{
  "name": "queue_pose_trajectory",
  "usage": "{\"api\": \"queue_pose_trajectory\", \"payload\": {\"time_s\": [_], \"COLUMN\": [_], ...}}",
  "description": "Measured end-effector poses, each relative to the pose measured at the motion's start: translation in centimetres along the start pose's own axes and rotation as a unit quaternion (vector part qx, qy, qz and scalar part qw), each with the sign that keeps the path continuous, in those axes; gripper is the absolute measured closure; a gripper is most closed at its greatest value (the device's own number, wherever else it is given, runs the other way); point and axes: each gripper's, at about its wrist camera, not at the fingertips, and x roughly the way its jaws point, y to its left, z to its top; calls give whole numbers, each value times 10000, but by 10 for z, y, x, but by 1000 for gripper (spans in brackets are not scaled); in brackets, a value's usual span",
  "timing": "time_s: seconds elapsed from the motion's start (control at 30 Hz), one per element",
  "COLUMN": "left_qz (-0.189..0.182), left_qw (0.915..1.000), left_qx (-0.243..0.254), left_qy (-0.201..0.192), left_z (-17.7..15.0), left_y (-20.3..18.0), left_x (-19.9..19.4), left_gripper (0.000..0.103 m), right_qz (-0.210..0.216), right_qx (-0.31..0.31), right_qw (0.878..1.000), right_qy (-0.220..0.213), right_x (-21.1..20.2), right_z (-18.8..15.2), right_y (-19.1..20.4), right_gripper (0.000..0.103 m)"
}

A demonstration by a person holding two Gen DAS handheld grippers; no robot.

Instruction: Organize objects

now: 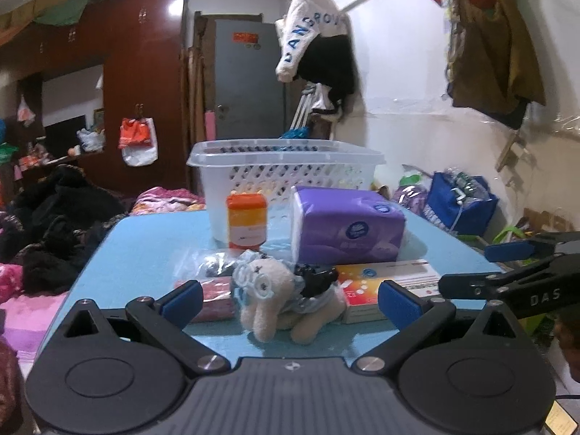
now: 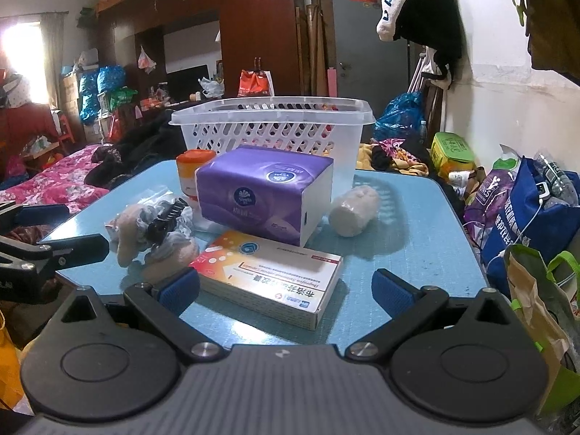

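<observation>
A blue table [image 1: 145, 253] [image 2: 417, 246] holds a white slotted basket [image 1: 282, 166] [image 2: 275, 123] at the back. In front of it are a purple tissue pack [image 1: 348, 228] [image 2: 261, 192], an orange-and-white box [image 1: 246, 221] [image 2: 188, 170], a plush toy [image 1: 275, 290] [image 2: 145, 232] with a black hair clip [image 1: 315, 279] [image 2: 163, 217], a flat medicine box [image 1: 391, 282] [image 2: 268, 279] and a pale roll [image 2: 353, 210]. My left gripper [image 1: 290, 304] is open, its jaws either side of the plush toy. My right gripper [image 2: 286, 290] is open, either side of the medicine box's near end.
A clear bag [image 1: 203, 264] and a pink packet [image 1: 214, 297] lie left of the toy. A bed with dark clothes [image 1: 54, 228] is to the left. Bags [image 2: 529, 210] crowd the floor on the right by the wall.
</observation>
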Motion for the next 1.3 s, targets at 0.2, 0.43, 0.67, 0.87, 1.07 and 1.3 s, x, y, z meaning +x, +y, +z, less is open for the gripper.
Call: {"api": "queue_pose_trajectory", "payload": {"time_s": [0.2,0.43,0.67,0.87,1.07,1.3], "left_qz": [-181,-96,-73,-181,-426,-1045], "left_qw": [9998,9995,9980,9961,9950,9919], "left_qx": [-23,-202,74,306,134,-120], "left_qy": [-107,-230,-621,-807,-891,-716], "left_z": [0,2,4,5,7,18], "left_y": [1,9,7,8,17,23], "left_x": [-1,1,-1,1,-4,22], "left_gripper": [0,0,0,0,0,0], "right_qz": [-14,-12,118,536,786,719], "right_qx": [-38,-50,-8,208,726,656], "right_qw": [10000,10000,9998,9933,9932,9937], "right_qy": [-14,-68,-165,-1001,-467,-562], "right_x": [0,1,1,-6,9,19], "right_z": [0,0,0,0,10,18], "right_y": [1,0,-4,-18,-45,-57], "right_gripper": [0,0,0,0,0,0]}}
